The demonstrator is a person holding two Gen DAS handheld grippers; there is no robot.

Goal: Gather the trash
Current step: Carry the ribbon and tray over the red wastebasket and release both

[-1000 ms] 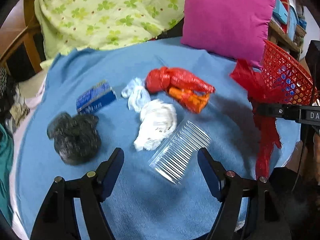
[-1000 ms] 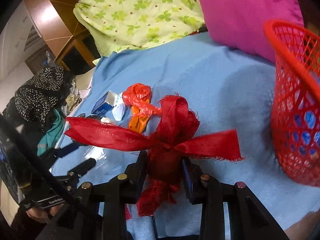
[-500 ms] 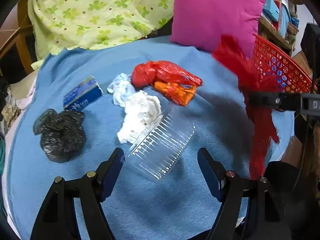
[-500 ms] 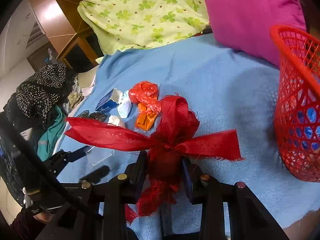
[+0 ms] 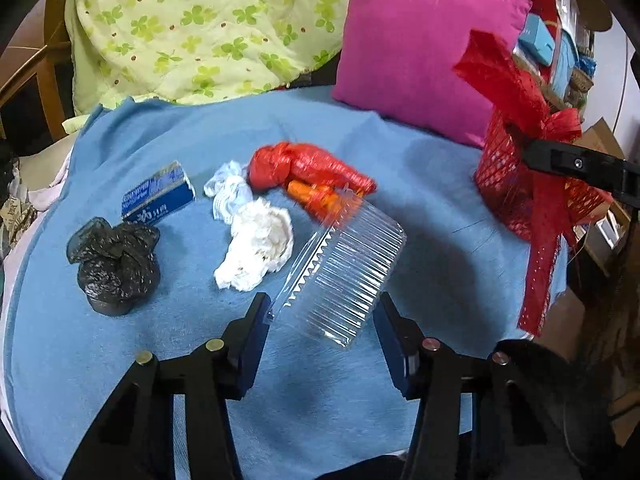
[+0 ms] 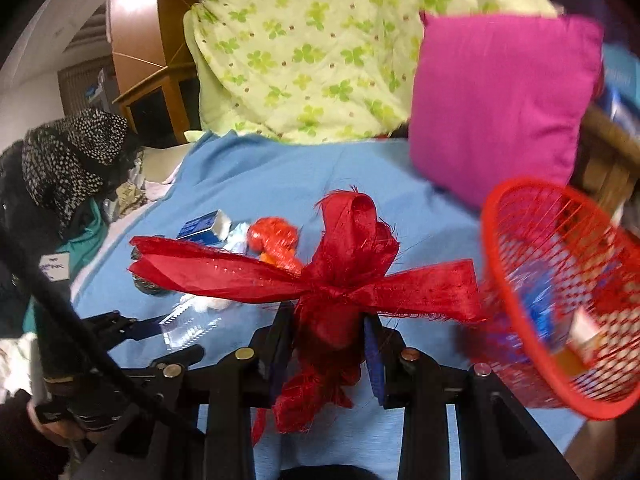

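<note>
My right gripper (image 6: 326, 328) is shut on a red ribbon bow (image 6: 344, 276) and holds it up beside the red mesh basket (image 6: 560, 292); the bow also shows in the left wrist view (image 5: 532, 128), over the basket (image 5: 516, 184). My left gripper (image 5: 322, 320) is open around a clear ribbed plastic lid (image 5: 344, 268), which lies tilted between the fingers. On the blue blanket (image 5: 200, 360) lie a white crumpled tissue (image 5: 260, 248), a black bag (image 5: 114, 264), a blue carton (image 5: 158, 198), a red bag (image 5: 304, 168) and an orange wrapper (image 5: 316, 198).
A magenta pillow (image 5: 424, 52) and a green clover quilt (image 5: 200, 28) lie at the back. The basket holds several pieces of trash (image 6: 576, 336). Dark clothes (image 6: 68, 164) are heaped to the left. A wooden frame (image 5: 36, 72) is at the far left.
My right gripper has carried the bow up and right to the basket. My left gripper has moved forward so the clear lid now lies between its fingers.
</note>
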